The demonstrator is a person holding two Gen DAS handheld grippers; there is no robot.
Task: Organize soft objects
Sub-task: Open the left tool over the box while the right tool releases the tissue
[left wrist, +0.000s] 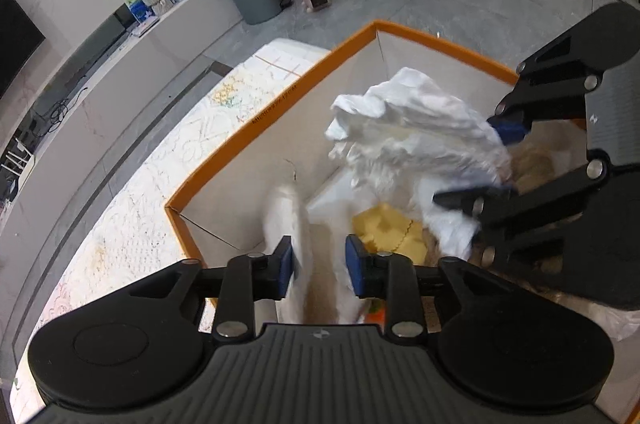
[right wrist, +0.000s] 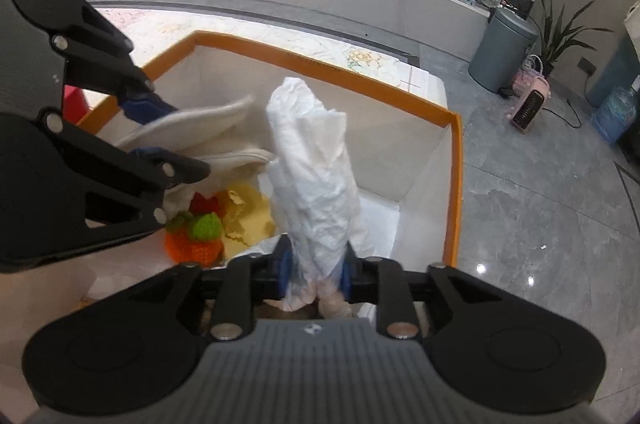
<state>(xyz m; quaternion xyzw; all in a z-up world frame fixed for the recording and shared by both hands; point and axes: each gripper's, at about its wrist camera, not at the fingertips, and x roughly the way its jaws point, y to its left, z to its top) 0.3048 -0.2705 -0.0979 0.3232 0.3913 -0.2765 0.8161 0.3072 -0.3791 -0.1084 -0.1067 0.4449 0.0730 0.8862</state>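
Over the orange-rimmed cardboard box [left wrist: 276, 105], both grippers point down into it. Left gripper [left wrist: 319, 266]: blue pads part spread, a cream felt-like padded piece [left wrist: 290, 224] between them, blurred; it lies against the left pad, clear of the right one. Right gripper [right wrist: 314, 270]: jaws partly apart with a crumpled white plastic-like wrap [right wrist: 316, 175] standing upright between the pads, wrinkled, elongated; whether the pads press on it I cannot tell. Box walls plain off-white inside, matte. On the box floor lies a yellow flat foam-like piece [left wrist: 390, 230]. Right wrist view alone shows a knitted orange toy [right wrist: 196, 238] with green and red yarn tops, beside the yellow piece. Left wrist view alone shows tan fuzzy material [left wrist: 534, 165] behind the right gripper. Box sits on a pale patterned mat [left wrist: 132, 220]; grey glossy tiled floor [right wrist: 540, 224] around.
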